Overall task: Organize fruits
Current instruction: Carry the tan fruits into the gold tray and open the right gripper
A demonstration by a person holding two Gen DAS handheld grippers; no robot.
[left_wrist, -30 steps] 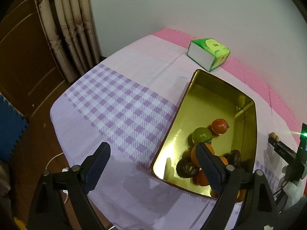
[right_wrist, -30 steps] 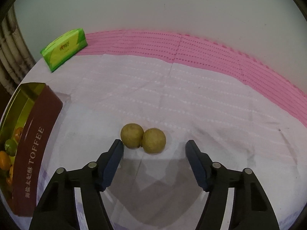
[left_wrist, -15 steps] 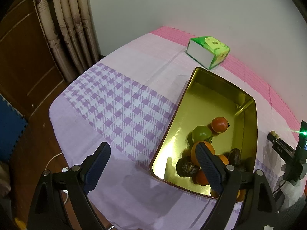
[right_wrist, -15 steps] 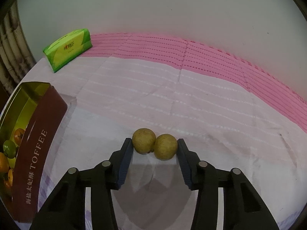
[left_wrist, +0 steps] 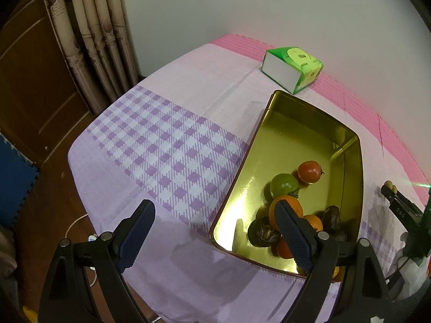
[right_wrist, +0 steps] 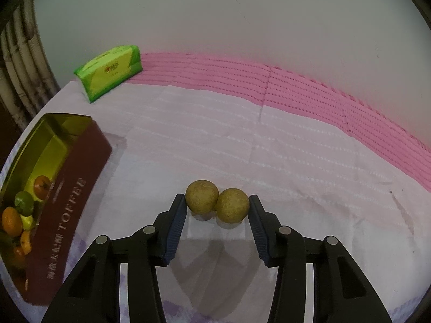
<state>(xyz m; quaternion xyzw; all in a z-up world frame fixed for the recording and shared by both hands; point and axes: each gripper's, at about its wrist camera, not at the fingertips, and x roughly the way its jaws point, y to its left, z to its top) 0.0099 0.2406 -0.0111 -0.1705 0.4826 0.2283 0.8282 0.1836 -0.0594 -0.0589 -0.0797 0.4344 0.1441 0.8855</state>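
The two brown fruits (right_wrist: 217, 204) lie touching on the cloth, to the right of the toffee tin (right_wrist: 67, 188). My right claw (right_wrist: 217, 210) has just been closing and now clenches both together. Next I must lift them gently into the tin. My left claw (left_wrist: 212, 231) waits released.

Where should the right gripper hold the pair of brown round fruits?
Across the two outer sides, from the near side. The pair of brown round fruits lies touching side by side, and the right gripper has just closed there, one pad per fruit.
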